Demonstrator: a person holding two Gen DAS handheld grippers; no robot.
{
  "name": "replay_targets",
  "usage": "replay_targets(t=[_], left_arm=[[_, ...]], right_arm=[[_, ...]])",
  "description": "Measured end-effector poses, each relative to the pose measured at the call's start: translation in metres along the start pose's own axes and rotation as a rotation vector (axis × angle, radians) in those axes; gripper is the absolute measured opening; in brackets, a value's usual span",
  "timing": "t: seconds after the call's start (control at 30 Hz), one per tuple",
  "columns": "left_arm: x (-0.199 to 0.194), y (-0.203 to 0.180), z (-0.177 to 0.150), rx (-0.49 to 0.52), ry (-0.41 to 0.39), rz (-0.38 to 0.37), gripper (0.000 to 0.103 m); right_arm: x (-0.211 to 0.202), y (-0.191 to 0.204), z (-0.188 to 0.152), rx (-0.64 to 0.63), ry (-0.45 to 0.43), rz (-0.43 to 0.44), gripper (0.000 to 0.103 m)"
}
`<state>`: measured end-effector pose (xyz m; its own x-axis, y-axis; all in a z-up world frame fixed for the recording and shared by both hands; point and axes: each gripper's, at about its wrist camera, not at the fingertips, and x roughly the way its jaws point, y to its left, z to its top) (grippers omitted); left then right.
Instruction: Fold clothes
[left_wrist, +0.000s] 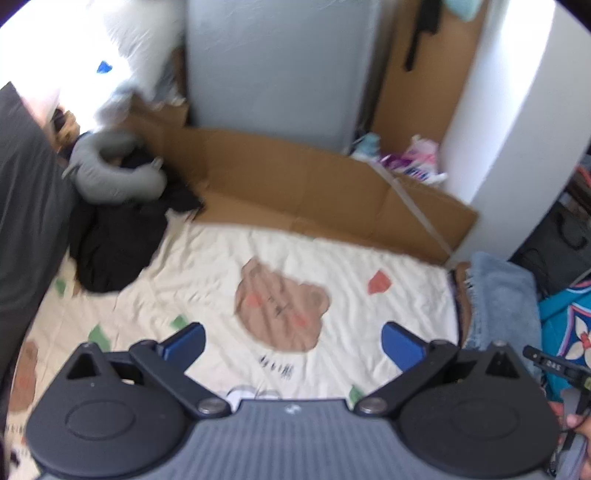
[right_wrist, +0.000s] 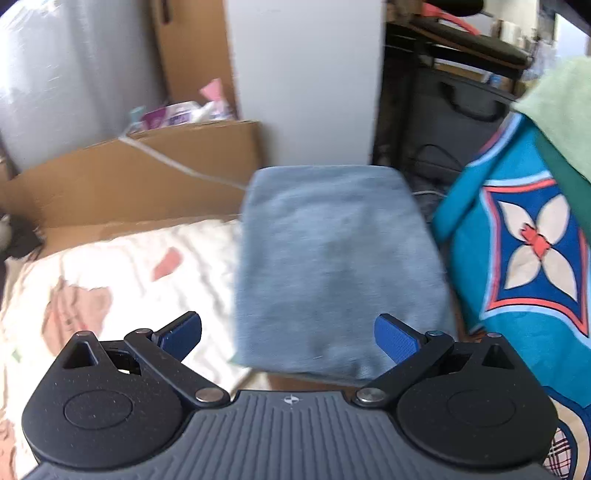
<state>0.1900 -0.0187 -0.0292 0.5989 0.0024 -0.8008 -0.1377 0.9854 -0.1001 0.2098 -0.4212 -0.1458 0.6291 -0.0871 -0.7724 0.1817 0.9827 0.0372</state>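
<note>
Both claws gape wide and hold nothing. The left claw (left_wrist: 293, 343) hangs over a cream bear-print sheet (left_wrist: 207, 266); its dark print is too blurred to read. Ahead of the right claw (right_wrist: 288, 334) lies a folded blue cloth (right_wrist: 332, 258).

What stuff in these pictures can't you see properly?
- Black clothes pile, left wrist view: blurred, so I cannot tell what garments they are.
- Writing on the bear sheet, left wrist view: too blurred to read.
- Folded blue cloth, right wrist view: its near edge hides behind the right gripper.
- Packets in the cardboard box, right wrist view: too small and blurred.
</note>
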Motion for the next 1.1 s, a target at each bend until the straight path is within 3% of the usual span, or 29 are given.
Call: replay_targets(t=[0.43,0.77,1.03,1.1], left_arm=[[-0.016,0.051,-0.005,-0.136,0.127,0.043,0.103],[-0.036,0.051,0.012,-0.098,0.053,0.009,0.103],[-0.039,0.055,0.016,-0.149,0.041,0.064,0.103],[-0.042,0.050,0.015,-0.120,0.033,0.080,0.103]], right_arm=[[-0.059,0.064,0.032,-0.094,0.066,0.050,0.103],[-0.111,0.093,0.067,-0.068,0.105,0.076,0.103],[-0.167,0.113,0.078,-0.084,0.126,0.064,0.103],[-0.175,0.119,0.072,-0.090,0.121,0.063,0.103]])
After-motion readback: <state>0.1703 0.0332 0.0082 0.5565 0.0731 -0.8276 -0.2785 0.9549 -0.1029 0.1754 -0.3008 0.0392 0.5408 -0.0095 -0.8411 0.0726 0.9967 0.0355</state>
